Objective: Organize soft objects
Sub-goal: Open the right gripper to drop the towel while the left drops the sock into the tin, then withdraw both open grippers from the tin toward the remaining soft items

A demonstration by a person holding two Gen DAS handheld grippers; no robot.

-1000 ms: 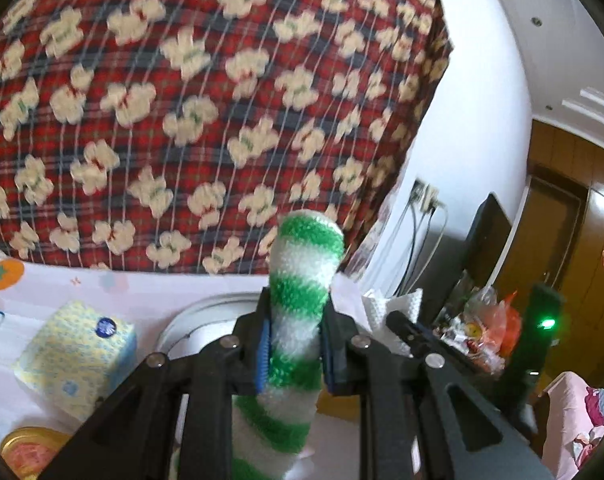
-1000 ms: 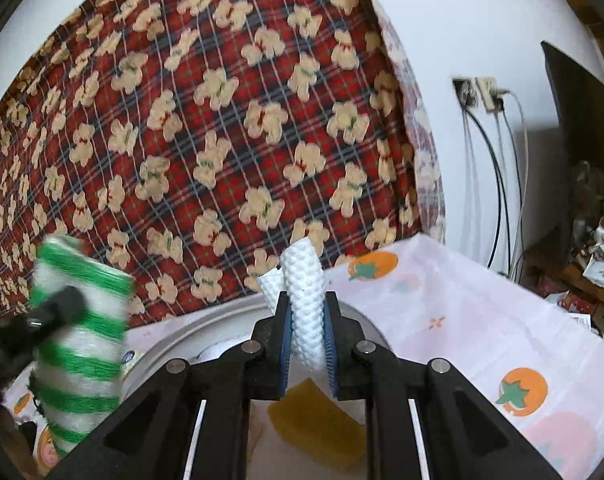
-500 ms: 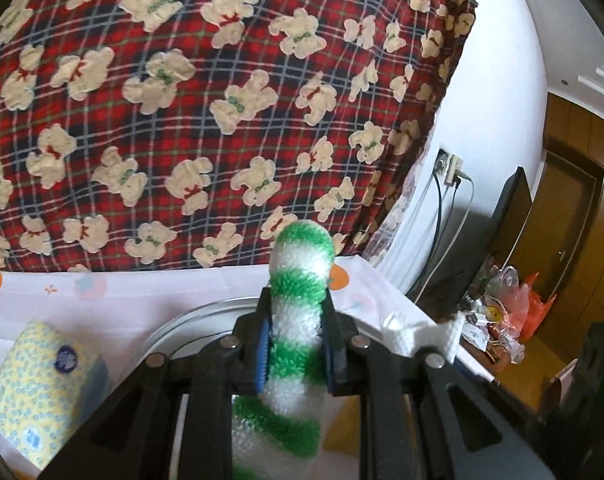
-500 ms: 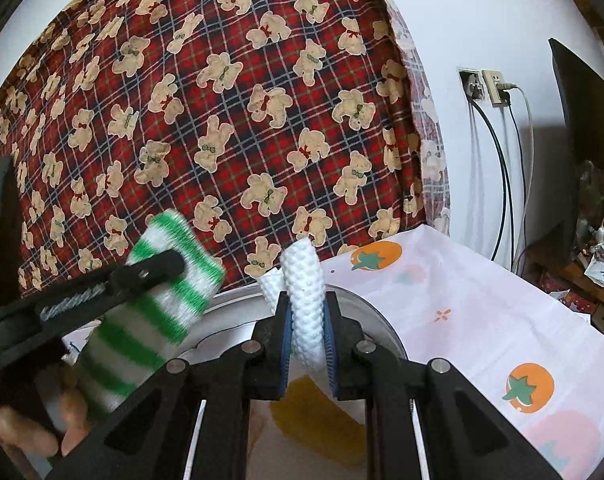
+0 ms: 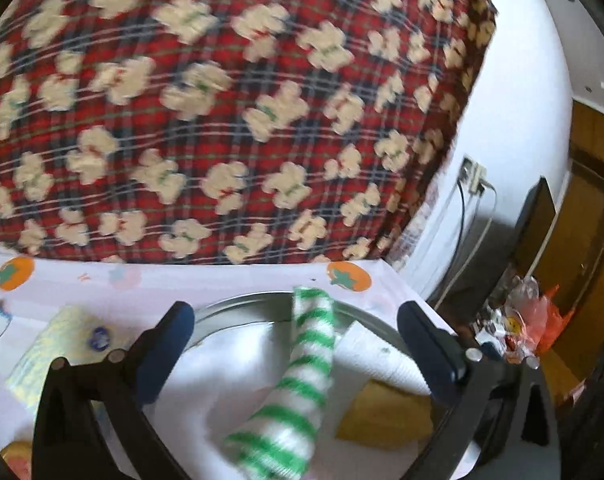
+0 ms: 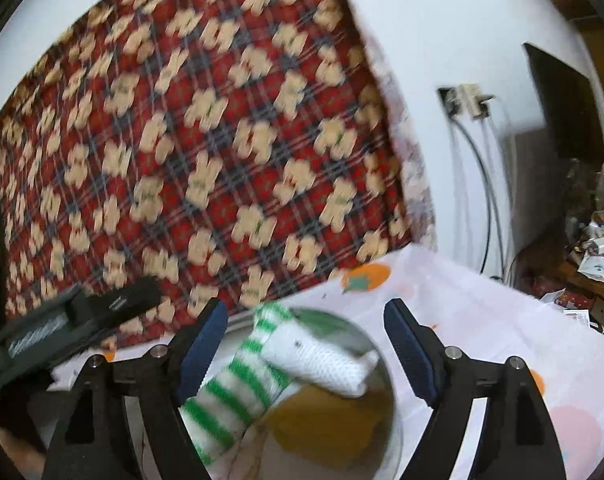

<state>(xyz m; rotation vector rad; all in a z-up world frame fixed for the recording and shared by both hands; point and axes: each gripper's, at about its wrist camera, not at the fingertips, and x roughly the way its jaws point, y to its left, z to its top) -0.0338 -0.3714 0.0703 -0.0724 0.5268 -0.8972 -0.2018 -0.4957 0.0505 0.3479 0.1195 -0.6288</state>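
Observation:
A green-and-white striped fluffy cloth [image 5: 298, 396] lies in the round metal basin [image 5: 238, 306], free of my open left gripper [image 5: 294, 344] above it. It also shows in the right wrist view [image 6: 238, 384]. A white knitted cloth [image 6: 322, 360] lies across it in the basin [image 6: 394, 412], below my open right gripper [image 6: 304, 344]. The white cloth also shows in the left wrist view [image 5: 382, 356]. A yellow sponge [image 5: 386, 416] lies in the basin, also seen in the right wrist view [image 6: 322, 420]. The left gripper's arm [image 6: 62, 328] shows at the left.
The basin sits on a pale tablecloth [image 6: 482, 320] with orange fruit prints. A red plaid bear-print blanket [image 5: 222, 120] hangs behind. A yellow tissue pack [image 5: 58, 352] lies left of the basin. Wall sockets with cables [image 6: 466, 104] and cluttered shelves [image 6: 594, 240] are at the right.
Both grippers opened. The striped cloth dropped from the left gripper and the white cloth from the right gripper into the basin.

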